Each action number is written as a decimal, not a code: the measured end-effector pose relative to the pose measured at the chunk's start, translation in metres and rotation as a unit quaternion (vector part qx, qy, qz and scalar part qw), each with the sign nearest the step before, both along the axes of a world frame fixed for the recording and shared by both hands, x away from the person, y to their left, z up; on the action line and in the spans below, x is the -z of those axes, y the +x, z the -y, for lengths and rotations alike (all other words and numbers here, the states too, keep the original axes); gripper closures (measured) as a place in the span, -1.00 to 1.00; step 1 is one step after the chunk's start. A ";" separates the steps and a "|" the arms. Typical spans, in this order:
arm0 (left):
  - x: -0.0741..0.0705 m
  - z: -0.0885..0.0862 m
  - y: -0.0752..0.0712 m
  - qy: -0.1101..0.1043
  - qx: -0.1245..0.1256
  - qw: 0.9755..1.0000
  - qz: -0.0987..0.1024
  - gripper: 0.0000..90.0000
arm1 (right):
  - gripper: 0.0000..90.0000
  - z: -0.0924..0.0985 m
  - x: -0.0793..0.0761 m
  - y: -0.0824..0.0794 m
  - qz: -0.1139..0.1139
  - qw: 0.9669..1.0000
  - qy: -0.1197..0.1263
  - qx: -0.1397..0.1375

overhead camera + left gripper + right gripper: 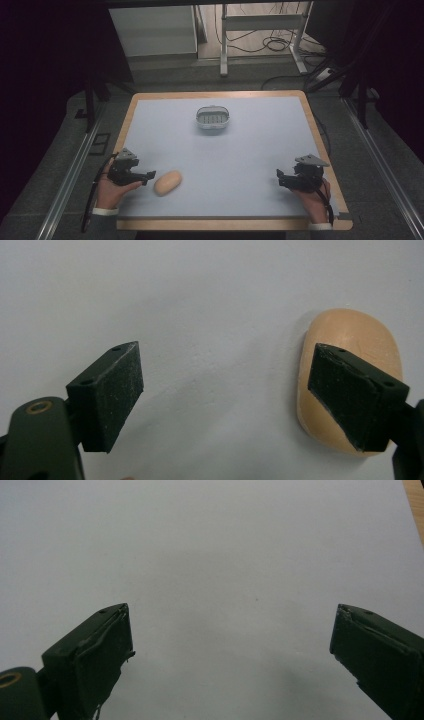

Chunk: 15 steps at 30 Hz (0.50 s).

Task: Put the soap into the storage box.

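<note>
I see open mat [240, 155] across the middle of the high view. The only obstacles are a tan bread roll [167, 182] at lower left, just beside my left gripper [149, 176], and a small basket [213, 118] at upper centre.

Black tongs [150, 176] (grey three-cornered top plates), trailing black cables, white sleeve cuffs [105, 211]

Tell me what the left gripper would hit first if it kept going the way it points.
Probably the tan potato-like object: the left gripper points at it, jaws open, with one jaw already over it in the left gripper view.
</note>
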<state>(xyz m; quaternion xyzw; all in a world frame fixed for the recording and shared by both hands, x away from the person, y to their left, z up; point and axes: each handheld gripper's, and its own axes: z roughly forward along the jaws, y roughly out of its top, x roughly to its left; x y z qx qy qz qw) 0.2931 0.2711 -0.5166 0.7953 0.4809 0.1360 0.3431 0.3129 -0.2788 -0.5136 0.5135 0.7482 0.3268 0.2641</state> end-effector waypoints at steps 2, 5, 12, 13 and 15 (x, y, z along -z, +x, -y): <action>0.000 0.001 0.000 0.000 0.000 1.000 0.003 -0.67 | -0.92 0.002 -0.001 0.000 0.003 1.000 0.005 -0.001; -0.001 0.000 -0.001 0.002 -0.004 1.000 0.005 -0.67 | -0.91 0.005 -0.003 -0.001 0.004 1.000 0.009 0.003; -0.001 -0.001 -0.003 0.003 -0.007 1.000 0.005 -0.67 | -0.90 0.009 -0.007 -0.004 0.003 1.000 0.020 0.000; -0.001 -0.001 -0.003 0.004 -0.007 1.000 0.005 -0.67 | -0.89 0.009 -0.007 -0.004 0.003 1.000 0.018 0.001; 0.000 -0.002 -0.003 0.005 -0.007 1.000 0.005 -0.67 | -0.89 0.009 -0.007 -0.003 0.004 1.000 0.011 0.007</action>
